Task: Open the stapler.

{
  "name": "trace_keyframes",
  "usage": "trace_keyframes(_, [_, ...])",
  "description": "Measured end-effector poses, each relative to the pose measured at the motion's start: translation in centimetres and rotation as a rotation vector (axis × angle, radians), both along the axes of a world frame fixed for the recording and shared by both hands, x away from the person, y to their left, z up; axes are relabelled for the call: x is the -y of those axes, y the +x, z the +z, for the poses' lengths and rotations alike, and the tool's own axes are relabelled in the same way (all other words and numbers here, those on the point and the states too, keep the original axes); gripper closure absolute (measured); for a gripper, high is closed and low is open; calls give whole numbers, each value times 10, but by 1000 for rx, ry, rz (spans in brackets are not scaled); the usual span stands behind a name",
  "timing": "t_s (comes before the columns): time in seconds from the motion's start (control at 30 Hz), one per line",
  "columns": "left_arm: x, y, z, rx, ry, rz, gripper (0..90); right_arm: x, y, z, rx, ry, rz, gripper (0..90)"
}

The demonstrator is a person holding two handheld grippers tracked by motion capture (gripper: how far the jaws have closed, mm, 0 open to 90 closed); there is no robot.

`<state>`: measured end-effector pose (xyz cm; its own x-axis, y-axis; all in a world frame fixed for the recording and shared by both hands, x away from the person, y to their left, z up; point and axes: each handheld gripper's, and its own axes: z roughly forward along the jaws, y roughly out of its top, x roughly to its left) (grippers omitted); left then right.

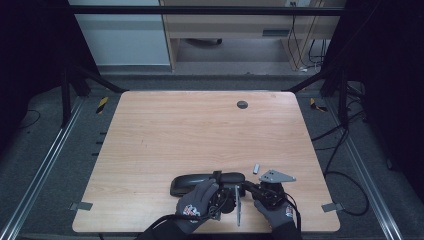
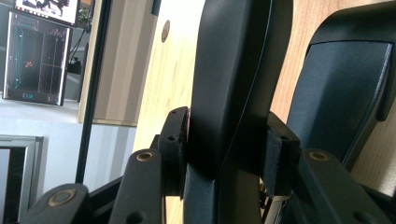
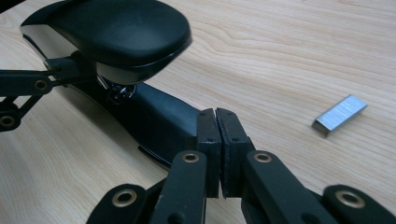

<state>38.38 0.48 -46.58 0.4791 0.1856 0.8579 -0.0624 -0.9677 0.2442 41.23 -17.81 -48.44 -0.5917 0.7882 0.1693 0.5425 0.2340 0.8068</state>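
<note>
A black stapler (image 1: 197, 183) lies near the table's front edge with its top arm swung up. My left gripper (image 2: 229, 149) is shut on that raised top arm (image 2: 233, 84), a pad (image 2: 175, 140) pressed to each side, and the base (image 2: 341, 93) lies behind it. My right gripper (image 3: 218, 140) is shut, pads together with nothing showing between them, right beside the stapler's base (image 3: 159, 121) and below the top arm (image 3: 112, 32). A small silver strip of staples (image 3: 340, 114) lies loose on the wood to its right. In the high view both gloved hands hold the left gripper (image 1: 220, 184) and right gripper (image 1: 250, 190) at the stapler.
The wooden table (image 1: 200, 125) has a round cable hole (image 1: 242, 104) at its far side. The staple strip (image 1: 256, 168) lies just beyond the right gripper's grey plate (image 1: 276, 176). Cables trail on the floor to the right of the table.
</note>
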Motion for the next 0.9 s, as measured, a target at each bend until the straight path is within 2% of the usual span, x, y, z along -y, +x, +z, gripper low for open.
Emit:
trace_keyframes(0.17, [0,0,1,-1,6,-1,585,-2,1,-2,-13,12,8,890])
trace_keyframes(0.2, [0,0,0,-1,-4,-4,585,-3,1,-3,-18,11,8,891])
trace_keyframes(0.4, [-1,1,1,-1,6,-4,584,-8,1,-6,-24,-2,20,898])
trace_keyframes(0.53, [-1,1,0,-4,-8,-15,583,-11,1,-8,-35,-7,23,900])
trace_keyframes(0.87, [-1,2,1,-21,-5,-17,582,-16,3,-11,-40,-23,36,900])
trace_keyframes(0.9, [-1,2,2,-33,-11,-19,581,-17,3,-12,-43,-27,37,900])
